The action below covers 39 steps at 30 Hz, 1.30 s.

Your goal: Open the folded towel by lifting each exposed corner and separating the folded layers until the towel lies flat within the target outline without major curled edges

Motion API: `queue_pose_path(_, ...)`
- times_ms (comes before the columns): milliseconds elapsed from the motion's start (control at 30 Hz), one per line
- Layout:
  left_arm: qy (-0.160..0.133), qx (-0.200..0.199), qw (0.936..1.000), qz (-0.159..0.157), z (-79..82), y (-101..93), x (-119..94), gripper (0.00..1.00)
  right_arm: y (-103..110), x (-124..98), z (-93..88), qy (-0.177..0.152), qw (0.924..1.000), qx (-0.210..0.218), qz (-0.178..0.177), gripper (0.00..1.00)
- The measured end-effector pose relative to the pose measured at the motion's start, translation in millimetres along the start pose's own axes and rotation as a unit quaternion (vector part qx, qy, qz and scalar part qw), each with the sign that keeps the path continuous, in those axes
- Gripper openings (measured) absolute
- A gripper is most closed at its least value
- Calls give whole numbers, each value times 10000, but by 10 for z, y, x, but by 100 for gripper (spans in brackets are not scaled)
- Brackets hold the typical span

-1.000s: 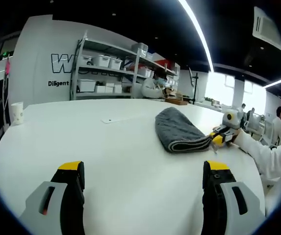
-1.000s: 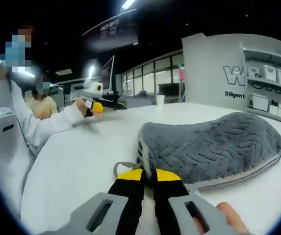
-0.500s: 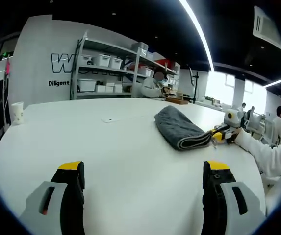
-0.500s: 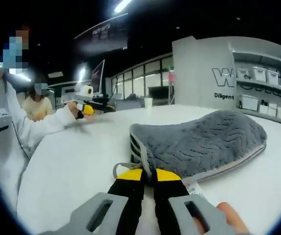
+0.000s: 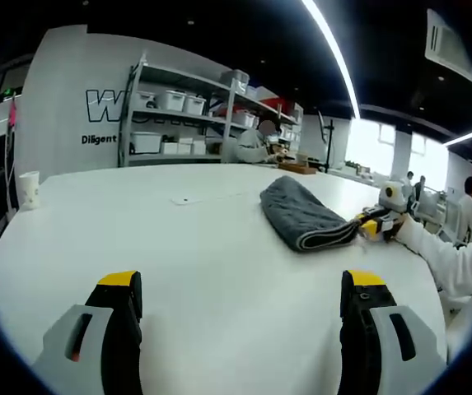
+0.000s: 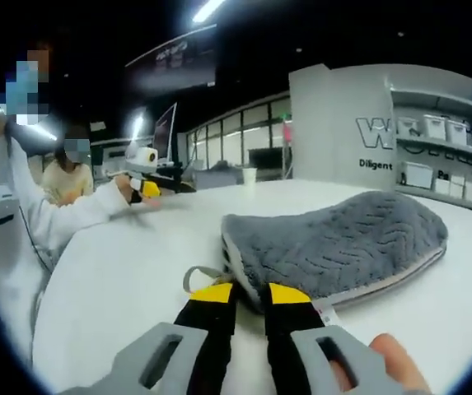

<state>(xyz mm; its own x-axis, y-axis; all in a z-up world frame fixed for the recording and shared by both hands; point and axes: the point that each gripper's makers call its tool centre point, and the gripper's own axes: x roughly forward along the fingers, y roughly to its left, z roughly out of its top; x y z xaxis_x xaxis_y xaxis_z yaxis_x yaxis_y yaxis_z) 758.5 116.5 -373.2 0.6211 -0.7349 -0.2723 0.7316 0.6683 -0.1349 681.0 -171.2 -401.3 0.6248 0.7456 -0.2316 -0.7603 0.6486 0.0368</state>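
A grey folded towel (image 5: 301, 216) lies on the white table (image 5: 178, 247), right of centre. In the right gripper view the towel (image 6: 343, 243) is a low hump just ahead of my right gripper (image 6: 251, 294). Its jaws stand a little apart, and the towel's near corner edge lies between them. A grey hanging loop (image 6: 196, 276) lies left of the jaws and a white label (image 6: 326, 313) right of them. The right gripper (image 5: 376, 226) also shows at the towel's near end. My left gripper (image 5: 240, 286) is wide open over bare table, well short of the towel.
A paper cup (image 5: 28, 189) stands at the table's far left and a small white card (image 5: 188, 200) lies beyond the middle. Shelves with white boxes (image 5: 178, 115) stand behind the table. A person's white sleeve (image 5: 441, 255) reaches in from the right.
The towel's raised hump has sunk and it now lies lower on the table. My right gripper's jaws, earlier pinched on the corner, have parted a little. The left gripper has not moved.
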Motion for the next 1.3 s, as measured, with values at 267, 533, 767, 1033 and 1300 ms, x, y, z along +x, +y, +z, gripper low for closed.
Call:
queue_pose_path(267, -6, -4, 10000, 14, -9, -17, -20, 100, 83, -54, 102, -246, 9995, 32, 216, 41)
queue_pose_path(533, -3, -35, 10000, 29, -6, 27, -7, 100, -132, -201, 304, -787, 9963, 185, -292, 71)
queue_pose_path(767, 24, -17, 10000, 12, -28, 1, 1, 100, -305, -314, 365, -1017, 9918, 482, -600, 87)
queue_pose_path(1033, 5, 36, 10000, -14, 11, 10, 26, 100, -349, -354, 182, -610, 9925, 445, -961, 99)
queue_pose_path(1300, 191, 179, 9997, 13, -75, -33, 71, 100, -381, -384, 136, -563, 9903, 581, -1132, 99)
